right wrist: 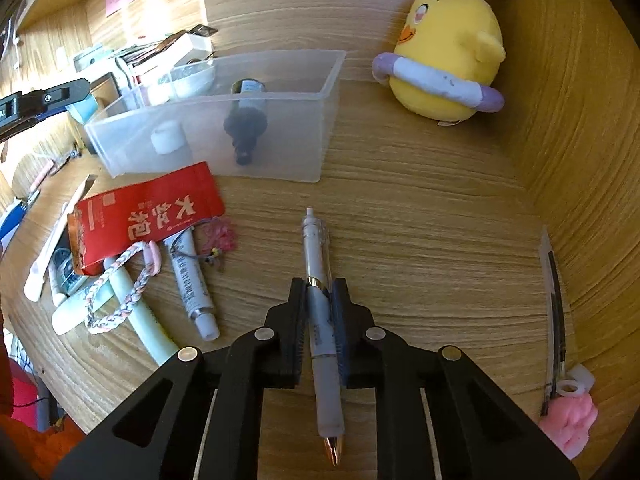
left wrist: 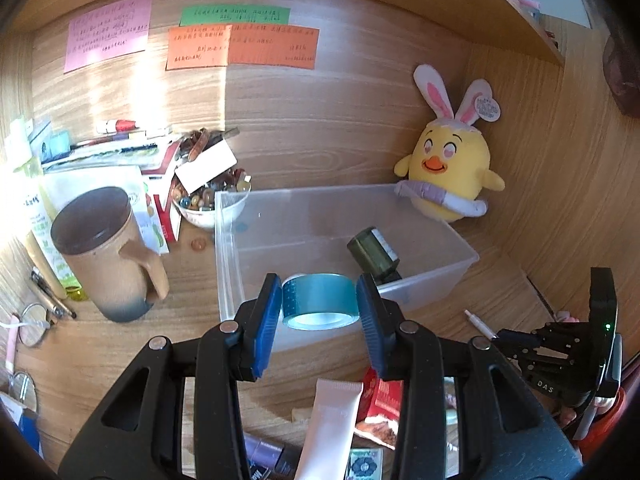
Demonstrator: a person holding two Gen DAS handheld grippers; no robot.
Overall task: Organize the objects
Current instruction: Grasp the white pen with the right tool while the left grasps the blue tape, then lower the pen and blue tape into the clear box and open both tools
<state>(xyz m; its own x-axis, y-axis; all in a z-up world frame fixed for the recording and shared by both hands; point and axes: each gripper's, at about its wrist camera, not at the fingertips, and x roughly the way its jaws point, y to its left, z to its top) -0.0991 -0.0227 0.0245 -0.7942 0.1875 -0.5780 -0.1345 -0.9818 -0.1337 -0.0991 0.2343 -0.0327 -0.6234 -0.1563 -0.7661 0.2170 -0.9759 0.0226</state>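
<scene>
My left gripper (left wrist: 319, 300) is shut on a roll of teal tape (left wrist: 320, 300) and holds it over the near wall of a clear plastic bin (left wrist: 228, 248). A dark green bottle (left wrist: 374, 252) lies inside the bin; it also shows in the right wrist view (right wrist: 245, 120), next to a small white object (right wrist: 167, 138). My right gripper (right wrist: 319, 292) is shut on a silver pen (right wrist: 318, 264), low over the wooden desk in front of the bin (right wrist: 312, 128).
A yellow plush chick (left wrist: 450, 168) (right wrist: 448, 56) stands at the bin's right. A brown mug (left wrist: 108, 252) and a bowl of beads (left wrist: 208, 204) stand left of the bin. A red packet (right wrist: 148, 212), tubes and a braided cord (right wrist: 120, 280) lie at the left front.
</scene>
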